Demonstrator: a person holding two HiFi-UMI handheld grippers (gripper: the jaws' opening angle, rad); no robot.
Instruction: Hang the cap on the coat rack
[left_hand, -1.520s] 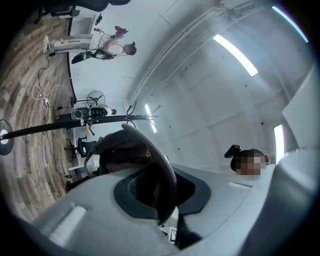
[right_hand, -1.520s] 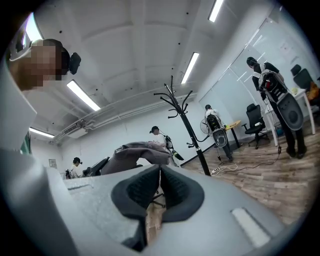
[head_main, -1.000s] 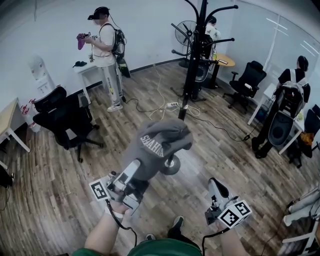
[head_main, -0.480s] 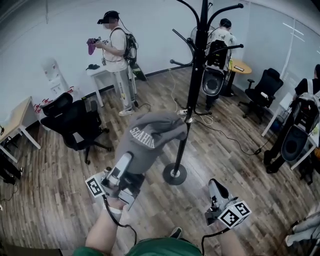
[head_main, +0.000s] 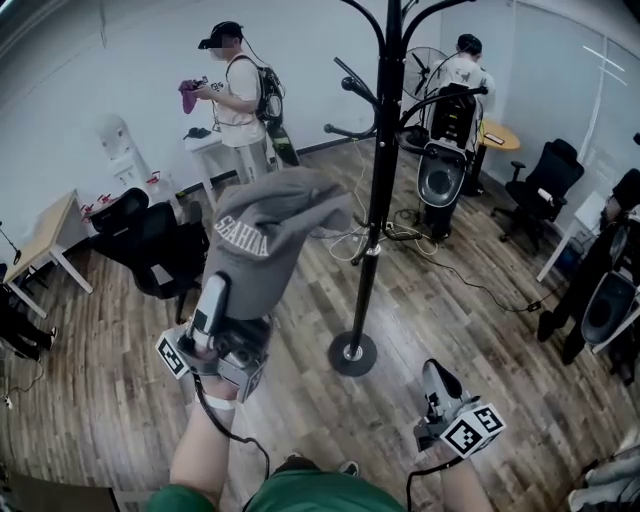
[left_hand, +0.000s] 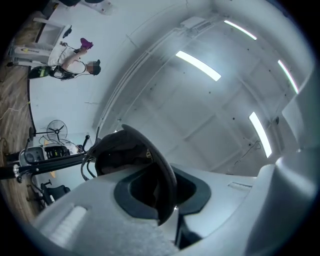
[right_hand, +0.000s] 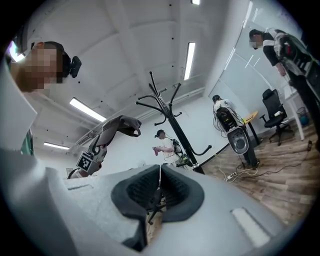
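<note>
A grey cap (head_main: 265, 232) with white lettering is raised at chest height, just left of the black coat rack (head_main: 380, 170). My left gripper (head_main: 214, 292) is shut on the cap's brim from below. In the left gripper view the dark brim (left_hand: 161, 176) is pinched between the jaws, and the crown (left_hand: 120, 150) bulges beyond them. The rack's hooked arms reach out above and beside the cap, apart from it. My right gripper (head_main: 432, 368) hangs low at the right, shut and empty. The right gripper view shows the cap (right_hand: 120, 124) left of the rack (right_hand: 167, 111).
The rack's round base (head_main: 352, 353) stands on the wood floor, with cables (head_main: 400, 235) behind it. A black office chair (head_main: 150, 240) and a wooden desk (head_main: 45, 235) are at the left. A person (head_main: 238, 95) stands at a white table, another person (head_main: 465, 70) at the back right.
My left gripper has lifted the cap higher and to the left. The rack now stands nearer and to the cap's right. The right gripper has hardly moved.
</note>
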